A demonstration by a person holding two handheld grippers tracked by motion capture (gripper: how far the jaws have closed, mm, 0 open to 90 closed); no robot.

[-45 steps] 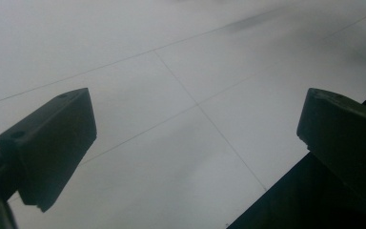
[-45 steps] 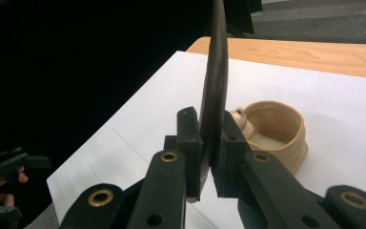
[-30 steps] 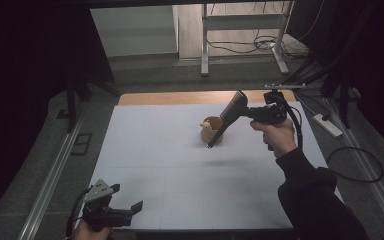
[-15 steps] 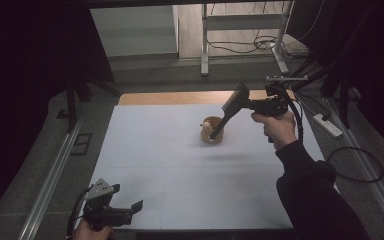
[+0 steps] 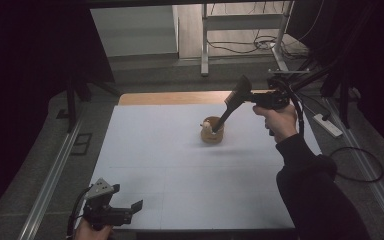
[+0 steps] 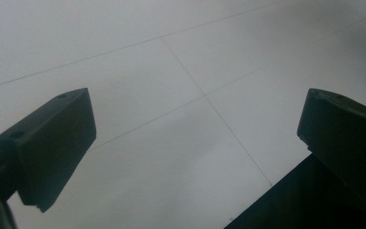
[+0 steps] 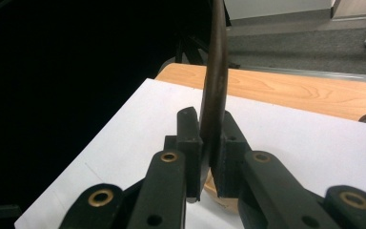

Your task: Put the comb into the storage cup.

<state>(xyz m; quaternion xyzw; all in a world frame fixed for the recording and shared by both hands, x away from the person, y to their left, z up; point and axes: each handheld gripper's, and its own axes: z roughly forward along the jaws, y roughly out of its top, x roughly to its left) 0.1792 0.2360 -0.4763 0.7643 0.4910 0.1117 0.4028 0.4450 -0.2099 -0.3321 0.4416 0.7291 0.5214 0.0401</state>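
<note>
Left gripper (image 5: 130, 210) at near table (image 5: 145, 150) edge, jaws wide apart, nothing held. Right gripper (image 7: 208, 157) farther out, clamped on one dark spatula (image 5: 230, 106), tip in one wooden bowl (image 5: 212, 135) mid-table. Spatula swung slightly right versus a second ago; bowl unmoved.

One camera hangs above the near edge of the counter (image 5: 180, 165) and looks forward and down, taking in the whole white top and the floor beyond. The left tongs (image 6: 195, 143) carry a camera pressed close over that same white sheet, near its front edge. The one on the right tongs (image 7: 208, 157) looks across the sheet toward the wooden far edge (image 7: 290, 90), which the high view shares.
</note>
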